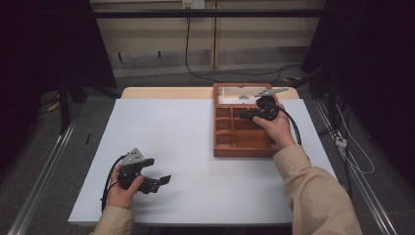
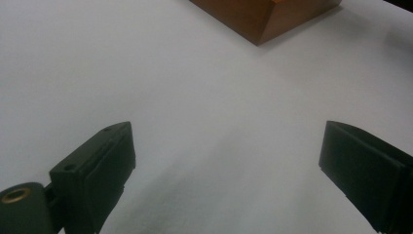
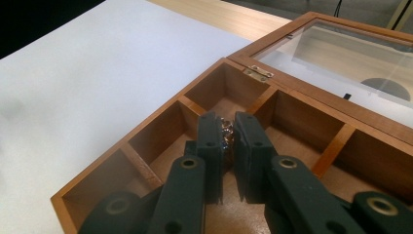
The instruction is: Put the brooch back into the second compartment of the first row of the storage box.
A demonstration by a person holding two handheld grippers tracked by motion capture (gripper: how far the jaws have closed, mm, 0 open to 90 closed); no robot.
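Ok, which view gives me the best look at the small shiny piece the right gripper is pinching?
The right gripper view: the shiny metal piece sits close up between the jaws, over the wooden compartment box. In the high view the right gripper hides it.

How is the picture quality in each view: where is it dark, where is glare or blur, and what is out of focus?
High view: dim and grainy, black at both sides; the white table is lit evenly. Left gripper view: the left gripper casts a soft shadow on the table, and the wooden box corner is soft. Right gripper view: the glass lid carries reflections; the right gripper is sharp, pinching a small shiny object too small to identify.
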